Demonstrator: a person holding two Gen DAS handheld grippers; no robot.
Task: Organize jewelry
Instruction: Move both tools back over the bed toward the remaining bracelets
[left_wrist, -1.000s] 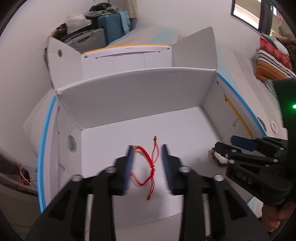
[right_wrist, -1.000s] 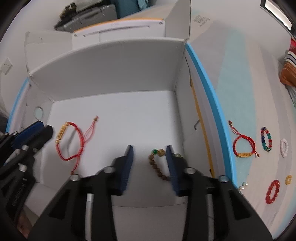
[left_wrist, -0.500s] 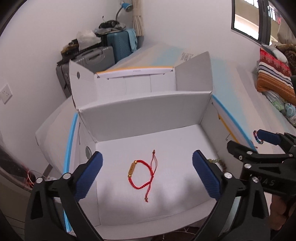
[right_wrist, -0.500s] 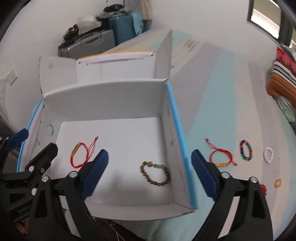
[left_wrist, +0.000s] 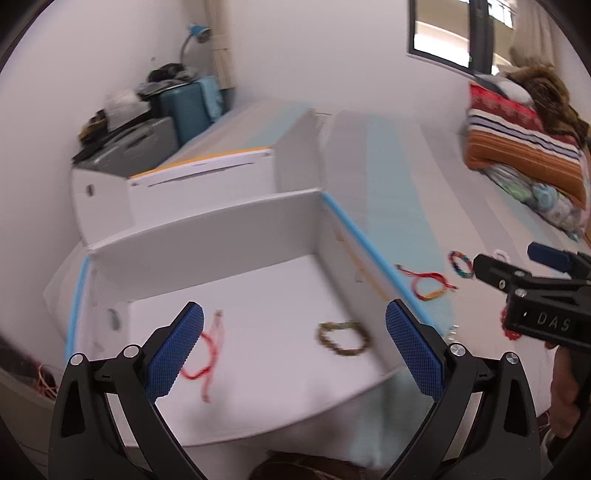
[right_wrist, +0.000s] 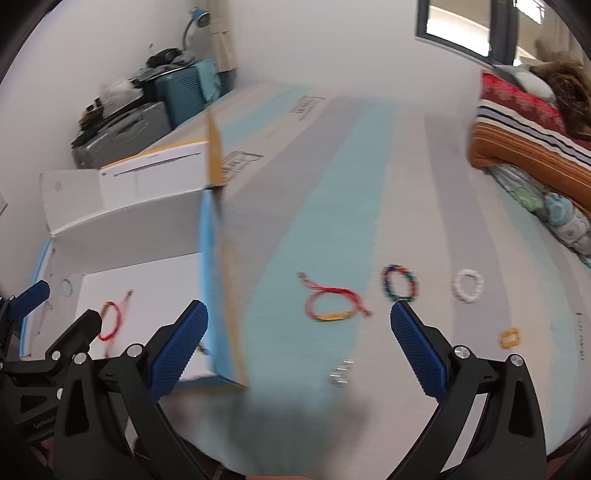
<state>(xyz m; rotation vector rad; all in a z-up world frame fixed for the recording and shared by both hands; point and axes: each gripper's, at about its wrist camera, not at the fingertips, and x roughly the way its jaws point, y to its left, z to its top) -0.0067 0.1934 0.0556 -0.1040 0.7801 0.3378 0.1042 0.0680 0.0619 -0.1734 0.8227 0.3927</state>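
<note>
Both grippers spread, empty: left over box; right faces red bracelet, likely next pick.

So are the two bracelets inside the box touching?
Apart. The left wrist view shows bare white floor between the red cord bracelet and the brown bead bracelet.

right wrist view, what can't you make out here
- Silver item on the striped cover: too small and motion-blurred to identify.
- Brown bead bracelet: hidden behind the box wall; visible only from the left wrist.
- Red cord bracelet in the box: blurred, charm unreadable.
</note>
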